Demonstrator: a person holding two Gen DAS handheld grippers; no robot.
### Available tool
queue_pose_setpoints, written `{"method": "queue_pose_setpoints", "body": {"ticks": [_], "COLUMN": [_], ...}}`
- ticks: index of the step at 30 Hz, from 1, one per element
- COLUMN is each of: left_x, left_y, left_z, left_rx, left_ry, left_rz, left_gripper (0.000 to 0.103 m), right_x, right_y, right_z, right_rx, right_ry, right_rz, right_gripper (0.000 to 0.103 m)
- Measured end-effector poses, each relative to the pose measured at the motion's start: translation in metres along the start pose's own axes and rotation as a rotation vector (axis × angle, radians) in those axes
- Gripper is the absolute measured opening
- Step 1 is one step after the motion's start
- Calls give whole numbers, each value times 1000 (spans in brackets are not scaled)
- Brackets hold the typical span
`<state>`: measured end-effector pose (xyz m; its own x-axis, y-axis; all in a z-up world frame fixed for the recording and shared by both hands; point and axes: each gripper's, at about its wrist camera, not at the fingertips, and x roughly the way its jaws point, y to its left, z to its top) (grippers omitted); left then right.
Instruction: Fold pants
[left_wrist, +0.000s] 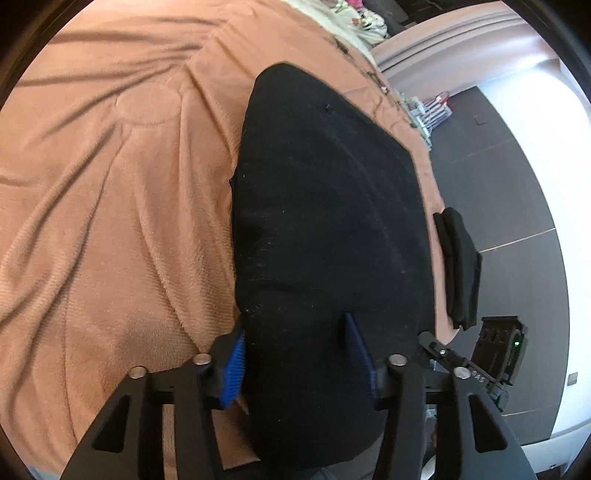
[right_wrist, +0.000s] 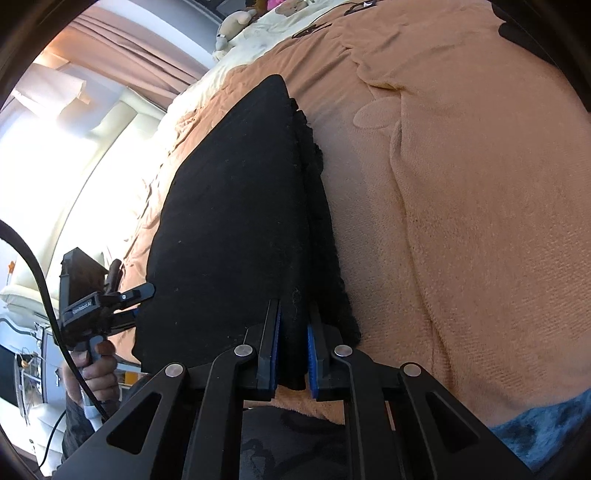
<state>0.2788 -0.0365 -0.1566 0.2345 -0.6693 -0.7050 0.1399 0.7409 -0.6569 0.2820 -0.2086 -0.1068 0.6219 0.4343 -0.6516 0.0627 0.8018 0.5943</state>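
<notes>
The black pants (left_wrist: 325, 221) are laid folded on a peach fleece blanket (left_wrist: 110, 206) that covers a bed, near the bed's edge. In the right wrist view the stacked layers of the pants (right_wrist: 236, 229) are seen edge-on along their right side. That thick edge is pinched between the blue pads of the right gripper (right_wrist: 294, 325), whose jaws are nearly closed on it. The left gripper (left_wrist: 295, 332) is held half open, its two fingers straddling the near end of the pants; whether its pads press the cloth cannot be told. In the right wrist view the left gripper (right_wrist: 142, 301) is seen beside the pants' left edge, gripped by a hand (right_wrist: 98, 369) from which a black cable (right_wrist: 40, 280) trails.

A second, smaller black folded garment (left_wrist: 460, 266) is draped at the blanket's edge. Beyond it lies a dark floor (left_wrist: 509, 206), washed out by strong daylight. Pink curtains (right_wrist: 147, 48) and a cream patterned bedcover (right_wrist: 266, 33) are seen at the far end of the bed. The small items by the bed's far side are too blurred to identify. The near end of the pants is hidden behind the gripper frames.
</notes>
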Motion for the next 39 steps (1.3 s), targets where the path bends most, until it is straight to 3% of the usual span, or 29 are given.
{"method": "queue_pose_setpoints", "body": {"ticks": [3,6,8,10,12,13,23,28,37,39], "left_x": [-13,-16,-12,-5,0,-1,12,17,35,36], "left_y": [-6,-11,-5,4,11,14,15,18,21,18], "left_z": [2,8,15,21,28,31,60,75,105,110], "left_rx": [26,52,41,14,-1,2,2,-3,-14,-8], "left_ry": [-17,-9,4,16,10,-7,-24,-42,-63,-72], "left_rz": [-25,14,40,35,30,31,34,37,37,39], "left_gripper": [44,46,51,59,61,61,61,61,61,61], "right_x": [0,0,-5,-9,-17,-19,16,41,65,70], "right_y": [1,-1,-2,-1,4,6,3,-7,-14,-12], "right_z": [0,2,5,10,18,22,69,93,132,140], "right_rx": [15,31,20,18,-6,-17,-35,-8,-5,-4], "right_ry": [1,7,-1,-7,-40,-55,-10,30,29,20], "right_rz": [-5,2,31,42,45,39,3,39,50,50], "right_gripper": [9,11,18,38,52,54,54,54,53,49]}}
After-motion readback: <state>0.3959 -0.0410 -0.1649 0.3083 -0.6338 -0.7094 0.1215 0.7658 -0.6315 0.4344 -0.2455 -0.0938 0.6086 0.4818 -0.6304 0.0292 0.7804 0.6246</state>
